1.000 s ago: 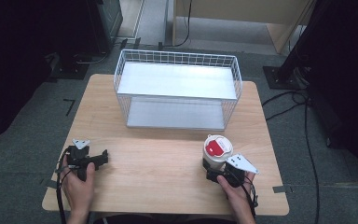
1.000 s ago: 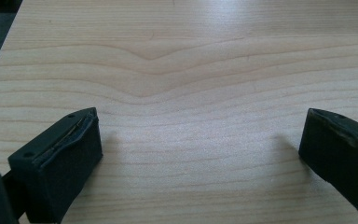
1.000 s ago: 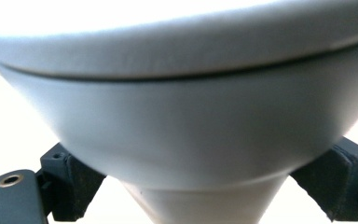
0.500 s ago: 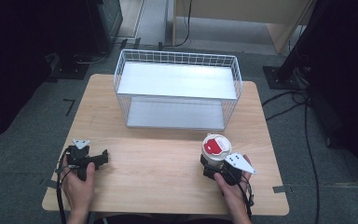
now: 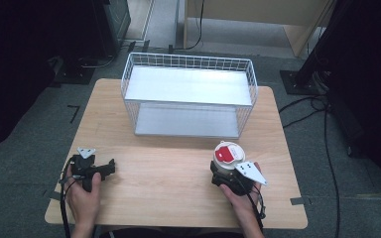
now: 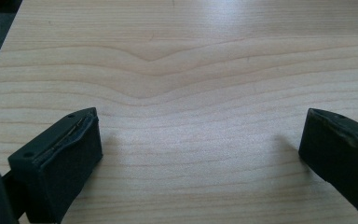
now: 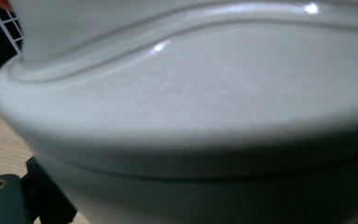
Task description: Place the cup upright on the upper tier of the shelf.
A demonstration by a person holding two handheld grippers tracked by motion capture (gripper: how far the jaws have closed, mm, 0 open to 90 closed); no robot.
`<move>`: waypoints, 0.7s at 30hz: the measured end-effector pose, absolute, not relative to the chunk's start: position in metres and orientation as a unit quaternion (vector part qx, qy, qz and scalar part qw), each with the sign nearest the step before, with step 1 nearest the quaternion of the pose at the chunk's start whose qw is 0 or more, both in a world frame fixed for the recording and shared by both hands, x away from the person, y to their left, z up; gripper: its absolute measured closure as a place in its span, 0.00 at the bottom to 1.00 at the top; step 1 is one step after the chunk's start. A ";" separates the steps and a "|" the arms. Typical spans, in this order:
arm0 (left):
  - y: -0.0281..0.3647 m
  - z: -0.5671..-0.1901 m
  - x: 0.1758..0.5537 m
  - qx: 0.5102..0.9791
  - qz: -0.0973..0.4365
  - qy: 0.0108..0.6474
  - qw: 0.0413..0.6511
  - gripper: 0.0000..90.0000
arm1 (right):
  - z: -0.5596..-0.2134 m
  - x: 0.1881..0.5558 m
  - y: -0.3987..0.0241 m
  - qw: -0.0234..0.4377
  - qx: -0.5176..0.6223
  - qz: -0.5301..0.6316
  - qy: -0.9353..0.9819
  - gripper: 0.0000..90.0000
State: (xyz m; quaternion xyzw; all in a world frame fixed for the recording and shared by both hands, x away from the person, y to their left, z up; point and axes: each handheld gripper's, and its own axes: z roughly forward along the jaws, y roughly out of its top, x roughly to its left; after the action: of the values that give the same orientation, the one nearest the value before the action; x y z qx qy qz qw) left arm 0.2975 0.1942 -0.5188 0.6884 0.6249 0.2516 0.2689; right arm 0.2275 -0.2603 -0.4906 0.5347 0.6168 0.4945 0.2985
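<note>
One white tub (image 5: 227,154) sits on my right side of the table (image 5: 168,173), near the front edge, and that is the thing I am working on. From the high view it is a round container with a white lid carrying a red patch across its top. In the right gripper view its wall (image 7: 191,116) is right up against the lens: smooth, glossy off-white plastic with a raised rib curving round below the lid and small glints of light on it. It stands upright on the wood.

My right gripper (image 5: 224,174) is right at the tub's near side, with the hand (image 5: 240,201) behind it and the grey three-cornered plate (image 5: 250,171) on top. The tub lies between the jaws, but the pads are hidden behind it, so I cannot tell whether they are pressing on it or merely standing around it.

My left gripper (image 5: 110,166) rests well apart from all this, at the front left of the table, held in my left hand (image 5: 82,196). In the left gripper view its two black jaws stand wide apart with bare wood grain between them and nothing held.

Beyond the tub, toward the far edge, a white wire basket (image 5: 188,94) stands on the table with a pale flat shelf across its top and another panel at its base. Grey floor (image 5: 327,148) and black cables (image 5: 302,106) lie around the table.
</note>
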 end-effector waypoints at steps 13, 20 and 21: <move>0.194 -0.519 0.298 0.688 0.252 0.625 0.269 0.00 | -0.491 0.224 -0.261 0.314 0.534 0.492 0.612 0.09; 0.194 -0.519 0.298 0.688 0.252 0.625 0.270 0.00 | -0.488 0.219 -0.252 0.313 0.508 0.512 0.618 0.10; 0.194 -0.519 0.298 0.688 0.252 0.625 0.270 0.00 | -0.488 0.219 -0.252 0.313 0.508 0.512 0.618 0.10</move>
State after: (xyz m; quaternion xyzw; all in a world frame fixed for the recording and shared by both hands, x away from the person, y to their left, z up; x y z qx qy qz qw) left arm 0.2981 0.1941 -0.5189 0.6877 0.6252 0.2520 0.2696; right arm 0.2185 -0.2521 -0.4878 0.5083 0.6176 0.5119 0.3133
